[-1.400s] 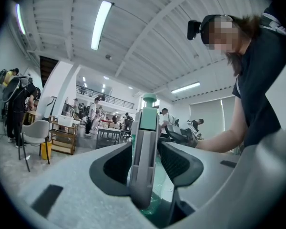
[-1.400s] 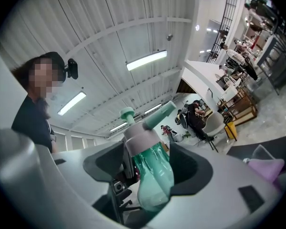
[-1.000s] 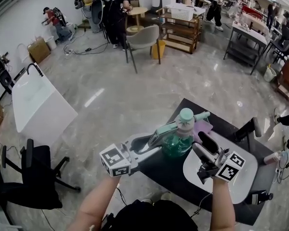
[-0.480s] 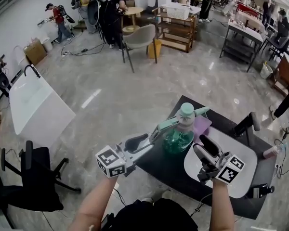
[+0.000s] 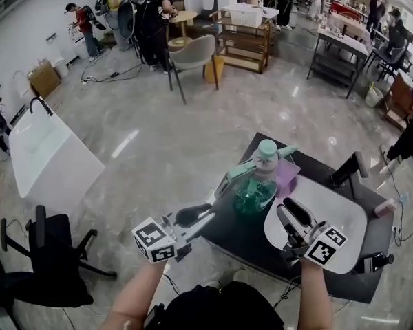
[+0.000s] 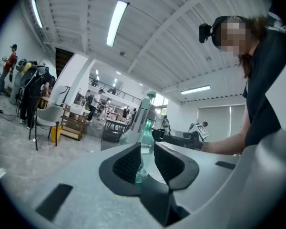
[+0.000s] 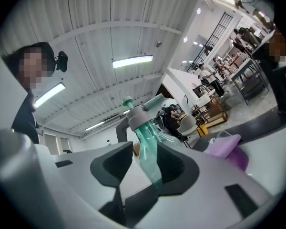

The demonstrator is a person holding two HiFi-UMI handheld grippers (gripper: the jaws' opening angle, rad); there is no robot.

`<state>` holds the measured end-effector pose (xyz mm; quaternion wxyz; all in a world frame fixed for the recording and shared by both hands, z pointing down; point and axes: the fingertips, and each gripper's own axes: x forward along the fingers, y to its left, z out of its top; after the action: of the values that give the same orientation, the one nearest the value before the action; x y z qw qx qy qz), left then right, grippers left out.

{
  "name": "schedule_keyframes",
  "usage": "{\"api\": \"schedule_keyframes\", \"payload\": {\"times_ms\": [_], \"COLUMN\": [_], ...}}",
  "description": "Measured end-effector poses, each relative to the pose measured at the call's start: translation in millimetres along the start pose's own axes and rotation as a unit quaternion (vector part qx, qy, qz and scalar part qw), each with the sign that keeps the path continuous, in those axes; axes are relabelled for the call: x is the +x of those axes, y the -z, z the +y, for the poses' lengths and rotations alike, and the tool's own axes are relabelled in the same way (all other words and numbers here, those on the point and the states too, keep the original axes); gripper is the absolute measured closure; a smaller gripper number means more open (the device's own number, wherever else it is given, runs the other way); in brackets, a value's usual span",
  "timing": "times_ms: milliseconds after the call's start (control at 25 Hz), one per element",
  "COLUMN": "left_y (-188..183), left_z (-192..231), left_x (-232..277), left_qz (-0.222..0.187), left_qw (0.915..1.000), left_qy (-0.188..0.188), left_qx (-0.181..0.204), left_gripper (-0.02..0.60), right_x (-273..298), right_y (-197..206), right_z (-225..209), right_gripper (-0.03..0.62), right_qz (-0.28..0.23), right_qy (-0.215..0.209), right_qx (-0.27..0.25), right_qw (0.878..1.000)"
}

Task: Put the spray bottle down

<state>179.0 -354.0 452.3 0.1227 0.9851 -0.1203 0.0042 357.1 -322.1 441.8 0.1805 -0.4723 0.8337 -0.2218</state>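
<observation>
Two grippers, neither touching bottle. Translucent green plastic spray bottle [image 5: 253, 190] [image 6: 146, 137] [image 7: 143, 132] with white-and-teal trigger head stands upright on black tabletop [image 5: 241, 243], just beside purple cloth [image 5: 286, 174] [image 7: 226, 149] and edge of white rounded board [image 5: 330, 208]. At table's near-left edge, left gripper [image 5: 196, 215] [image 6: 145, 149]: jaws just been closing, narrow gap, nothing between pads, bottle beyond. Over white board, right gripper [image 5: 290, 213] [image 7: 145, 159]: jaws just been closing, apart, empty.

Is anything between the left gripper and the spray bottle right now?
Nothing visible. The left gripper, whose jaws have just been closing with nothing between them, faces the spray bottle with only the dark table top between.
</observation>
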Motion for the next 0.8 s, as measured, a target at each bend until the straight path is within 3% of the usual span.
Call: {"api": "schedule_keyframes", "payload": {"times_ms": [240, 800], "left_y": [-2.7, 1.1], "left_z": [-25.0, -64.0], "left_x": [6.9, 20.3], "left_qz": [0.005, 0.033], "left_qw": [0.999, 0.9934], "left_qy": [0.042, 0.105], "left_qx": [0.016, 0.035], "left_gripper": [0.531, 0.543], "right_x": [-12.0, -36.1], "right_y": [1.7, 16.5], "right_z": [1.2, 20.0], "right_gripper": [0.526, 0.551], "right_qz": [-0.018, -0.026], "right_qy": [0.039, 0.083], "right_qx": [0.001, 0.002], "right_qw": [0.999, 0.996]}}
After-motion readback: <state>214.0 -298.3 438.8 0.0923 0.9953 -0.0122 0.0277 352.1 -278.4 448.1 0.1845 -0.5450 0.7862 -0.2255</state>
